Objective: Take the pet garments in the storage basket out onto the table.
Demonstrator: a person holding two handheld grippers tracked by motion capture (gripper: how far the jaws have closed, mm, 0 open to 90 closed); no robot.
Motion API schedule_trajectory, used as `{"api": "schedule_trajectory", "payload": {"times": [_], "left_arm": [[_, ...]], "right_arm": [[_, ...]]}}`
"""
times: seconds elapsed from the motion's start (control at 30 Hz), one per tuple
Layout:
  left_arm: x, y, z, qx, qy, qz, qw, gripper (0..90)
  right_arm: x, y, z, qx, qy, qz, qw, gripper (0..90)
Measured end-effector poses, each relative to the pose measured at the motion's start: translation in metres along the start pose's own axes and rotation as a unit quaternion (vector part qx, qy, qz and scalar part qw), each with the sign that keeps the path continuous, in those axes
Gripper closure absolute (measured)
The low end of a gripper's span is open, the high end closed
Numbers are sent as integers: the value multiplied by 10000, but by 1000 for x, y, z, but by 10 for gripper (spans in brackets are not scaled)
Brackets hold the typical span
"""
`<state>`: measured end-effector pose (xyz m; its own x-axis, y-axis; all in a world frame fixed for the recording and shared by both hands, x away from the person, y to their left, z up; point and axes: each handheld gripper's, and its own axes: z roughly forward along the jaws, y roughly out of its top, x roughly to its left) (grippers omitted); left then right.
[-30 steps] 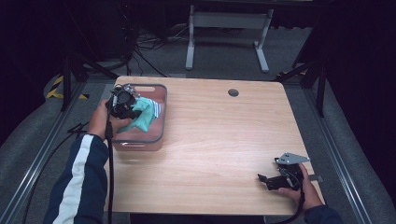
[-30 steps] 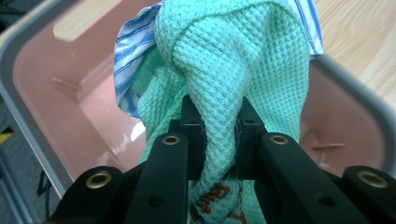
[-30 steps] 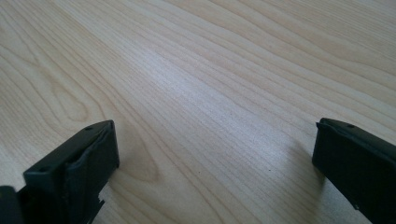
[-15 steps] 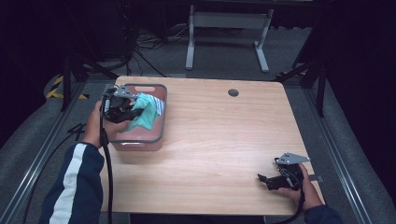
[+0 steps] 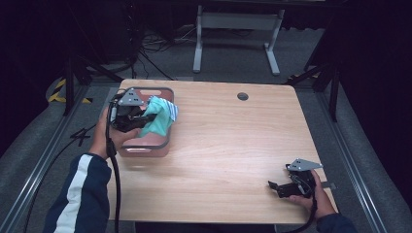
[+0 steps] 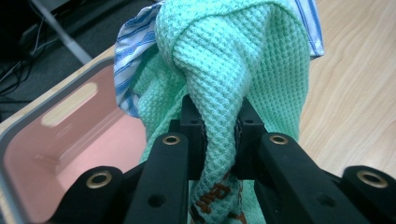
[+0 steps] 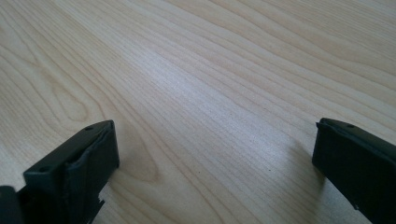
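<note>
The green cloth (image 6: pixel 243 70), with a blue-striped one bunched against it, hangs clamped in the left gripper (image 5: pixel 130 114) jaws above the pink tub (image 5: pixel 145 148). The lift-out is underway; next, carry it over bare counter (image 5: pixel 233 141). The right gripper (image 5: pixel 291 183) rests with its jaws apart.

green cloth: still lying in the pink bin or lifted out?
Lifted, not clear of it. The left claw is shut on the green cloth, which hangs bunched above the pink bin; in the high view it overlaps the bin's right rim.
</note>
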<state>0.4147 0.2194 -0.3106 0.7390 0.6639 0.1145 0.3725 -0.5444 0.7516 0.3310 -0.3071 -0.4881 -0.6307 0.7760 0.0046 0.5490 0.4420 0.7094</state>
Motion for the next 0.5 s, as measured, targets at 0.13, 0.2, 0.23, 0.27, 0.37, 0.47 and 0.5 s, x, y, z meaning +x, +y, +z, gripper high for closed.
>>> {"api": "schedule_trajectory", "payload": {"times": [0.13,0.2,0.23,0.27,0.37,0.47,0.5], "left_arm": [[-10,7,4,-71,-104,98,9999,786],[-14,11,6,-130,-171,126,9997,786],[-16,13,8,-146,-211,141,9996,786],[-18,15,9,-161,-234,157,9995,786],[-26,22,13,-173,-337,264,9989,786],[-34,28,19,-155,-415,362,9984,786],[-35,29,20,-150,-441,402,9981,786]], "right_arm": [[0,0,0,-3,1,8,10000,7],[0,0,0,-5,3,13,10000,7],[0,0,0,-6,4,14,10000,7],[0,0,0,-1,1,4,10000,7],[0,0,0,-5,2,16,10000,7],[0,0,0,-5,3,14,10000,7],[0,0,0,-5,2,12,10000,7]]}}
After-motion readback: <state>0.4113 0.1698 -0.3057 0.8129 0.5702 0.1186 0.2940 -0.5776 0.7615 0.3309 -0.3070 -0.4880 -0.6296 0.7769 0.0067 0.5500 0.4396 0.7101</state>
